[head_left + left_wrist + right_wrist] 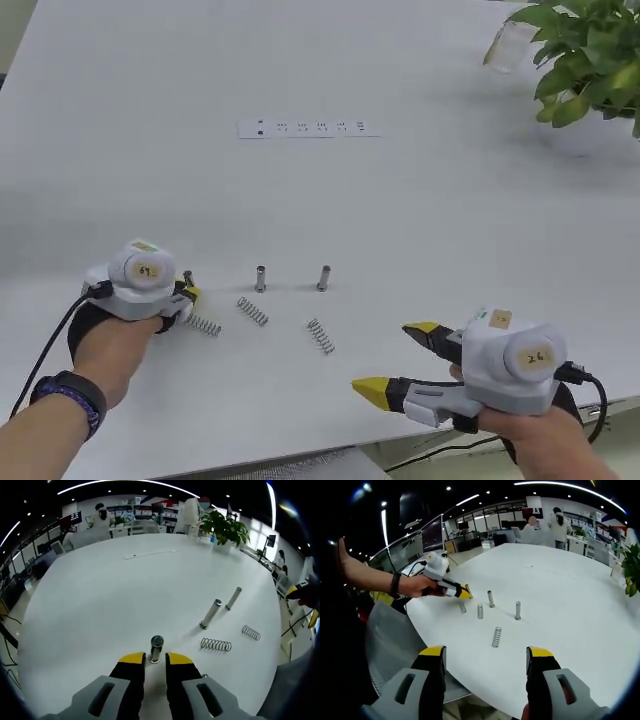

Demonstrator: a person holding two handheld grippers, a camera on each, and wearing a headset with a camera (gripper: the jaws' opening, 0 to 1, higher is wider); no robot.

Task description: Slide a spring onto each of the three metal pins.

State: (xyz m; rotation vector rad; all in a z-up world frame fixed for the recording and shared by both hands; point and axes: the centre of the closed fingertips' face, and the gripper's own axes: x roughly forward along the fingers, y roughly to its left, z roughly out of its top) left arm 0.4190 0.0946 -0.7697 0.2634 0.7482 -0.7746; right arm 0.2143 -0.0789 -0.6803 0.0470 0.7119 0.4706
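Three springs (252, 311) lie flat on the table (400, 200) beside upright pins (260, 279). The rightmost spring (320, 335) is nearest the right gripper (398, 360), whose jaws are spread wide, and its long axis runs straight ahead between them. The left gripper (156, 656) flanks the leftmost pin (156, 648) with narrowed jaws; contact is unclear.

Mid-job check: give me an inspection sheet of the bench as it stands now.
Surface: white table, flat.
Job's things: left pin, middle pin and right pin upright in a row; left spring, middle spring and right spring lying loose, none on a pin.
Clutter: power strip; potted plant.
Grippers: left gripper jaws close either side of left pin, grip unclear; right gripper open, empty.
Cables: left cable, right cable, both off the work.
Surroundings: open office, people at far desks.
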